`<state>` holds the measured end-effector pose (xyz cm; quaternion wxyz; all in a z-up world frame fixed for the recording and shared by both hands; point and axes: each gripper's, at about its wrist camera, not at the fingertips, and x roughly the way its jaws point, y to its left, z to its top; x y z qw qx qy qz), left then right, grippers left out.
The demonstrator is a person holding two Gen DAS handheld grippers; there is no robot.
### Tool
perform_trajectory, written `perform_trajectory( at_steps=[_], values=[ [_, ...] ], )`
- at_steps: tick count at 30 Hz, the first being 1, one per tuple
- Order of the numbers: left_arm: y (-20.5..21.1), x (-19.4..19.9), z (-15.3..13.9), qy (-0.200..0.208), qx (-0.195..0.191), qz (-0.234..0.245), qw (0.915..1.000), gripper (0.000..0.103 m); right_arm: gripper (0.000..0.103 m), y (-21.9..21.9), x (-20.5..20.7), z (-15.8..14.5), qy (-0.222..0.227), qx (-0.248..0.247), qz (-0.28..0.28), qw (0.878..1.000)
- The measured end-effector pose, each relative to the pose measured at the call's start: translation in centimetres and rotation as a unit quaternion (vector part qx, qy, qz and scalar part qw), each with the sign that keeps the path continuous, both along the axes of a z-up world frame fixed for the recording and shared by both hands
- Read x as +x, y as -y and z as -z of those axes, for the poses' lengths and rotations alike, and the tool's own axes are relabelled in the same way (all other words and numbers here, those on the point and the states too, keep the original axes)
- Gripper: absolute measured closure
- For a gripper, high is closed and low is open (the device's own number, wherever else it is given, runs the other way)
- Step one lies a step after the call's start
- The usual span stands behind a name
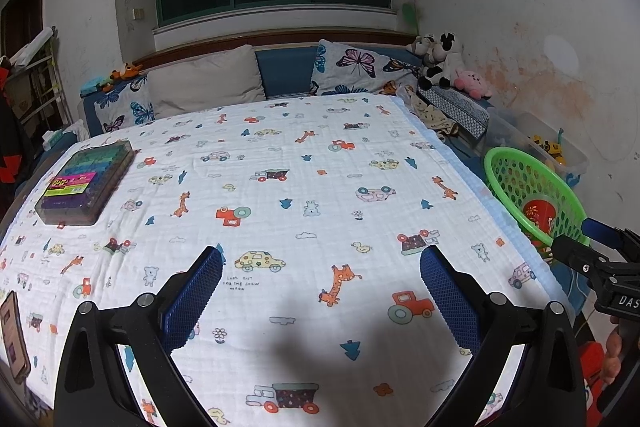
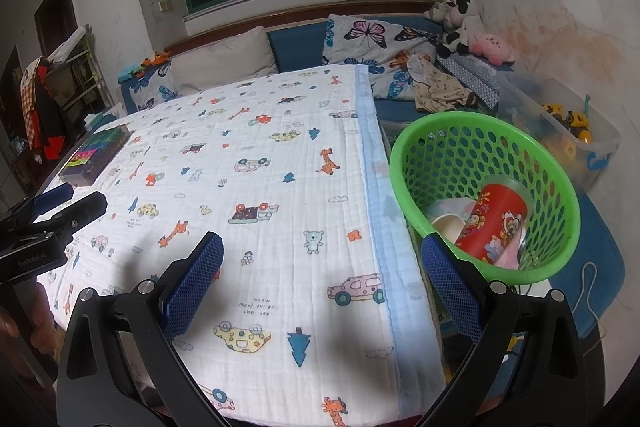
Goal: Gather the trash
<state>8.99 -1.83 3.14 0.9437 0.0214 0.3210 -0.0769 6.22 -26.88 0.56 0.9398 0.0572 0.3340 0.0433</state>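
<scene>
A green perforated basket (image 2: 448,147) stands to the right of the bed, also seen in the left wrist view (image 1: 516,163). Inside it lie a red printed paper cup (image 2: 496,219), a white cup (image 2: 448,225) and pale scraps. My left gripper (image 1: 320,263) is open and empty above the near part of the white cartoon-print blanket (image 1: 304,187). My right gripper (image 2: 322,251) is open and empty over the blanket's right edge, its right finger (image 2: 444,279) just in front of the basket's near rim. Each gripper shows in the other's view: the right (image 1: 588,247), the left (image 2: 68,203).
A box of coloured pieces (image 1: 88,183) lies on the blanket at far left. A brown flat item (image 1: 14,335) sits at the near left edge. Pillows (image 1: 204,83) and plush toys (image 1: 444,63) line the headboard. A clear toy bin (image 2: 568,131) stands behind the basket.
</scene>
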Motion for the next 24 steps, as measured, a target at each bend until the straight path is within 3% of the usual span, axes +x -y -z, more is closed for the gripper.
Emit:
perform_trajectory(
  at_steps=[24],
  values=[
    [0.64, 0.03, 0.47, 0.000, 0.005, 0.003, 1.0000, 0.007, 0.005, -0.17, 0.15, 0.43, -0.005, 0.003, -0.001, 1.000]
  ],
)
